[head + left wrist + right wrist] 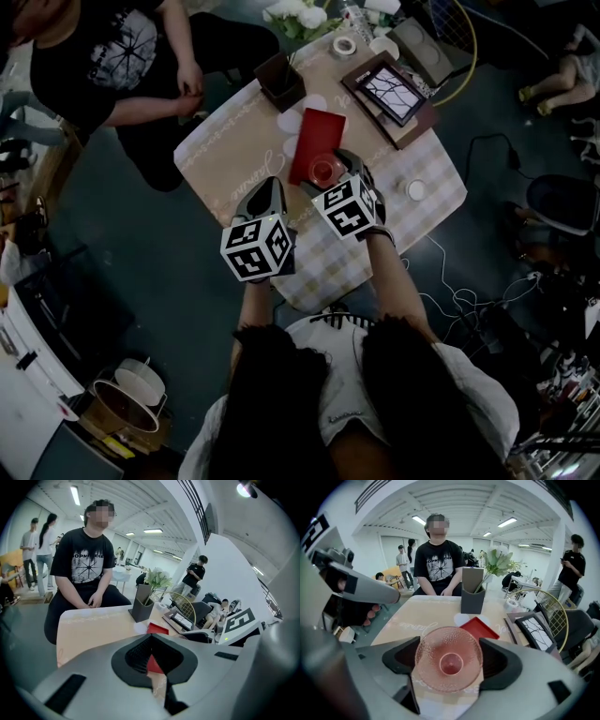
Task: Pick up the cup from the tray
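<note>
A pink dimpled glass cup (325, 172) (448, 659) sits between the pads of my right gripper (332, 179) (449, 656), which is shut on it. The cup hangs over the near end of the red tray (317, 139) (481, 627) on the table (234, 155); I cannot tell whether it touches the tray. My left gripper (271, 186) (151, 641) is just left of the tray with its jaws together and nothing held. Part of the red tray (157, 628) shows past its jaws.
A dark pen holder (279, 81) stands beyond the tray. A framed picture (392, 94), a tape roll (345, 45) and white flowers (298, 13) are at the far right. A small white disc (415, 190) lies right. A person (122, 66) sits at the far side.
</note>
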